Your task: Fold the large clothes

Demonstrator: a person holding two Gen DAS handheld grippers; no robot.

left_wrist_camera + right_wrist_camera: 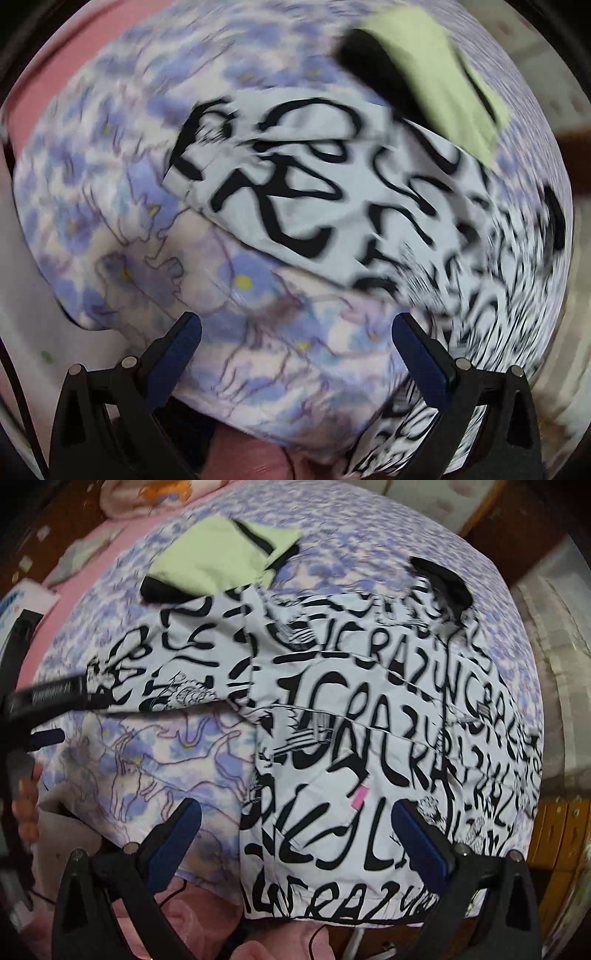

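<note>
Floral bedspread [155, 760], printed jacket [369, 716], pink sheet [92, 568]

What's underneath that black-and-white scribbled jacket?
The jacket lies on a purple flowered sheet, which shows all around it. Its sleeve end overlaps a light green folded garment. Whatever lies directly beneath the jacket's body is covered.

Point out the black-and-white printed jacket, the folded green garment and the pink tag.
printed jacket [369, 709], right wrist view, on its lettered front panel.
green garment [207, 557], right wrist view, on its pale green top face.
pink tag [360, 796], right wrist view, on the tag's middle.
</note>
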